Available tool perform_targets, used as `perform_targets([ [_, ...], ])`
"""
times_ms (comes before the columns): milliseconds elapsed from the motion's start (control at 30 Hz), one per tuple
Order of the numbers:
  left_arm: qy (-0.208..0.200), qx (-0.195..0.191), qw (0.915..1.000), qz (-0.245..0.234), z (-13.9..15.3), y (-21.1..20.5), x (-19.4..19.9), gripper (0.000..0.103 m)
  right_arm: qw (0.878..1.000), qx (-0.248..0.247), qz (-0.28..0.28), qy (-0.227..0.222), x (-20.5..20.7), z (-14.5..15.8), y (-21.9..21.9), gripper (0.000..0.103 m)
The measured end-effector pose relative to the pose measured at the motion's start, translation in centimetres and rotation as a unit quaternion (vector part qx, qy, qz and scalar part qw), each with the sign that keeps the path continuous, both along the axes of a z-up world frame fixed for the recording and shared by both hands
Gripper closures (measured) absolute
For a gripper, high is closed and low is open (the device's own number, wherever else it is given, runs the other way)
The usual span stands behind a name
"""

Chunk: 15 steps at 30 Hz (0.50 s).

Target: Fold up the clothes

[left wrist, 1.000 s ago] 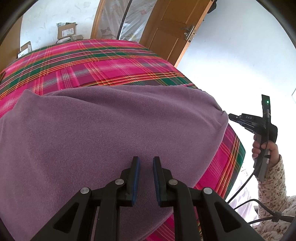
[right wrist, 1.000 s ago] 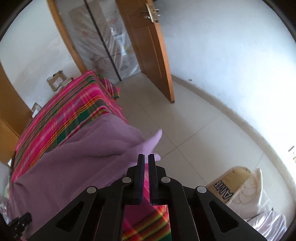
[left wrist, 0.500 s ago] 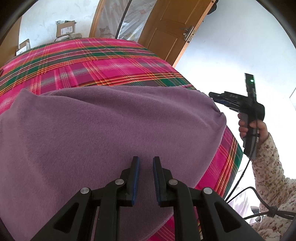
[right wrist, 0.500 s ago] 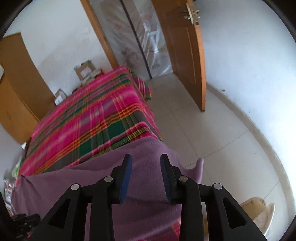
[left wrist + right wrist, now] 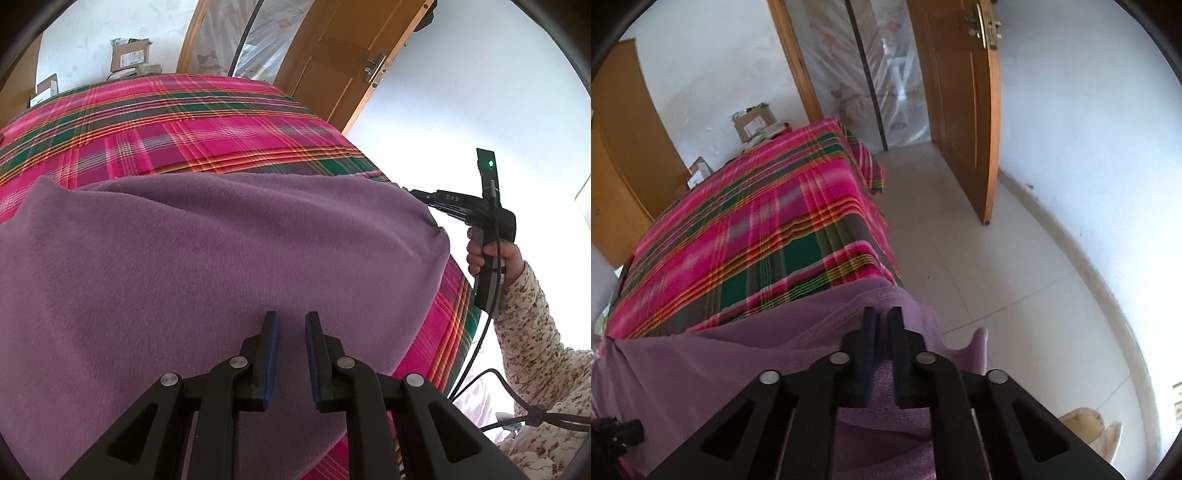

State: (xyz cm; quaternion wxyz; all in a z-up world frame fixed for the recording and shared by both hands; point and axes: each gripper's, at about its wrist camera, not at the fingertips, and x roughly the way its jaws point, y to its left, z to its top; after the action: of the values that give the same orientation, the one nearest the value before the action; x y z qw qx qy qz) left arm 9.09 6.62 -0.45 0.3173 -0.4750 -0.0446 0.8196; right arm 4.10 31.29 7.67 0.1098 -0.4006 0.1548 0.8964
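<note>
Here, purple garment (image 5: pixel 798 354) between right gripper (image 5: pixel 882 317)

I count one purple garment (image 5: pixel 207 258) on one pink plaid cloth (image 5: pixel 192 122), two grippers, left (image 5: pixel 291 325) and right (image 5: pixel 882 321), one wooden door (image 5: pixel 960 110) upper right, and two cardboard boxes (image 5: pixel 755 122) upper left.

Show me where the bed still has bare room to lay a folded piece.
Free: the far stretch of the plaid bedspread, bordered by the purple fleece garment on the near side and cardboard boxes by the wall beyond. Crowded: the whole near half, under the garment, with the right gripper clamped on its edge at the bed's floor-side edge.
</note>
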Motion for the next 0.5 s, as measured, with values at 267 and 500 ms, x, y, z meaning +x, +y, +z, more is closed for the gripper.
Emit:
perform_targets([
  [267, 0.002, -0.007, 1.0, 0.002, 0.1, 0.3, 0.1, 0.088, 0.997, 0.03, -0.032, 0.062, 1.2, 2.7, 0.1, 0.099],
  [500, 0.002, -0.008, 1.0, 0.003, 0.2, 0.5, 0.2, 0.088, 0.998, 0.03, -0.045, 0.027, -0.9, 1.9, 0.4, 0.099],
])
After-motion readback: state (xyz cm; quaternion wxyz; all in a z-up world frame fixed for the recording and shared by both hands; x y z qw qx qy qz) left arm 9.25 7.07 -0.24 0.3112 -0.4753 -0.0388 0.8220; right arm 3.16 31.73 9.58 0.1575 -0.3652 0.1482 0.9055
